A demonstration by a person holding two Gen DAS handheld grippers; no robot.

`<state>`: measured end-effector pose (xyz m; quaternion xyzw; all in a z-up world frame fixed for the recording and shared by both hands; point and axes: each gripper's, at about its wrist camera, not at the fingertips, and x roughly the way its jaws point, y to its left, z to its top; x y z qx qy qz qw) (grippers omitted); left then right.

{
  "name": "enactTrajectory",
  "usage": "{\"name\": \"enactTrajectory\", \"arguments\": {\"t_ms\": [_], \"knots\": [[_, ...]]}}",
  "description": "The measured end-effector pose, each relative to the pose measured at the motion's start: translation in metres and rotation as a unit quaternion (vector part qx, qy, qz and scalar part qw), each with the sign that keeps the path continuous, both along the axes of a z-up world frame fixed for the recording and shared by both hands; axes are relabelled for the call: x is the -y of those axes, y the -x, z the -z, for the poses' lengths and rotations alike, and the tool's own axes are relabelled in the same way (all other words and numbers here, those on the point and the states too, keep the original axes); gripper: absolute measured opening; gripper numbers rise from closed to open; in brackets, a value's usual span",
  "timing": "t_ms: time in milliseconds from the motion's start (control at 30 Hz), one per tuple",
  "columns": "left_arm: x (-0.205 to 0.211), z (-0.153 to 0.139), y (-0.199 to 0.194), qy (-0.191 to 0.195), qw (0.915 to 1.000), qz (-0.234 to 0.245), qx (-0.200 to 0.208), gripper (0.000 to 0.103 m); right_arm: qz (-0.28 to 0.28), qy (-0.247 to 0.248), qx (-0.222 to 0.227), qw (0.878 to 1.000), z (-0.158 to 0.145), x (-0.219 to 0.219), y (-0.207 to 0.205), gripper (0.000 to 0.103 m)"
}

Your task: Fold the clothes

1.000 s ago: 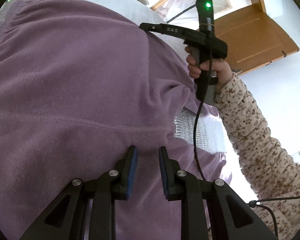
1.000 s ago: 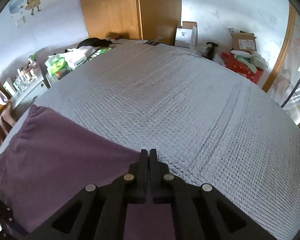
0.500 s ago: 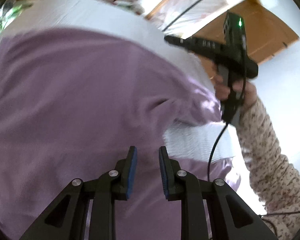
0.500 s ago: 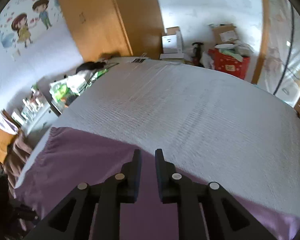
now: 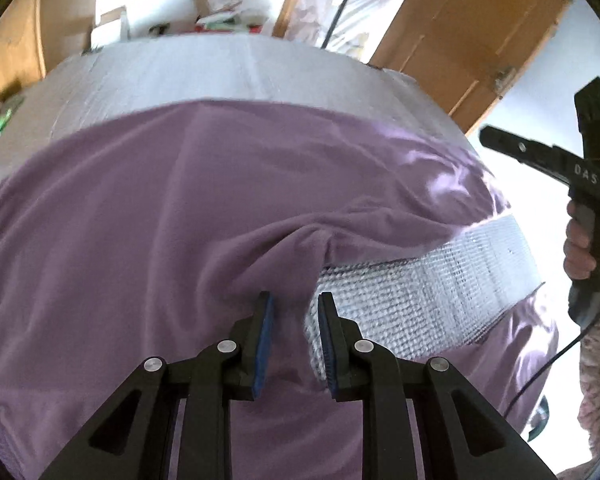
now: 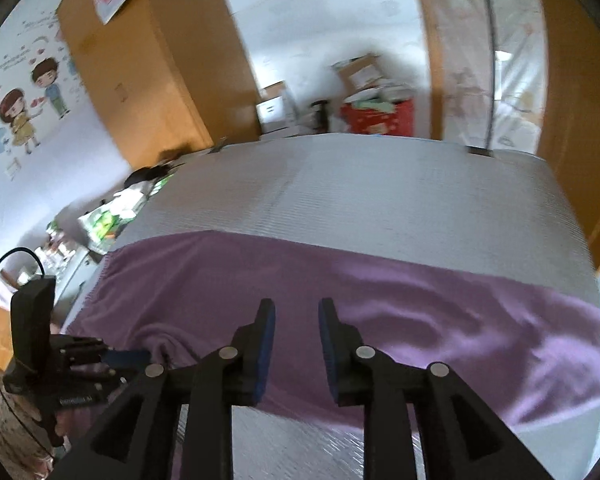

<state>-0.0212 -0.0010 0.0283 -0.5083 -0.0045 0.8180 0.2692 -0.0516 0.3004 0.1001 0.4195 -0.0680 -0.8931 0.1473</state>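
Right hand-held gripper just opened, empty above purple garment; left hand-held gripper part-open, empty.

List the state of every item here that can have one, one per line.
purple garment: spread on the bed, one part folded over, wrinkled near the fold.
grey bedspread: flat, partly covered by the garment.
left gripper: open, nothing between the pads, just above the fabric.
right gripper: jaws have just been opening, now open and empty, lifted off the garment.
wooden door: open.
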Motion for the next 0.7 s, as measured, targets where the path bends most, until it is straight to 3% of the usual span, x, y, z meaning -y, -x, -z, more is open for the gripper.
{"name": "enactTrajectory", "arguments": {"t_ms": [267, 400, 567, 700], "knots": [[-0.02, 0.002, 0.001, 0.053, 0.9985, -0.009, -0.006, 0.024, 0.078, 0.037, 0.028, 0.996, 0.026, -0.061, -0.035, 0.025], [-0.023, 0.006, 0.006, 0.073, 0.9969, -0.031, 0.0, 0.024, 0.091, 0.048, 0.032, 0.994, 0.038, -0.075, -0.043, 0.025], [-0.009, 0.005, 0.01, 0.021, 0.9976, -0.061, 0.024, 0.024, 0.125, 0.04, 0.03, 0.991, 0.044, -0.096, -0.056, 0.025], [-0.001, 0.009, 0.011, -0.012, 0.9962, -0.079, 0.034, 0.021, 0.184, 0.041, 0.038, 0.981, 0.053, -0.128, -0.07, 0.025]]}}
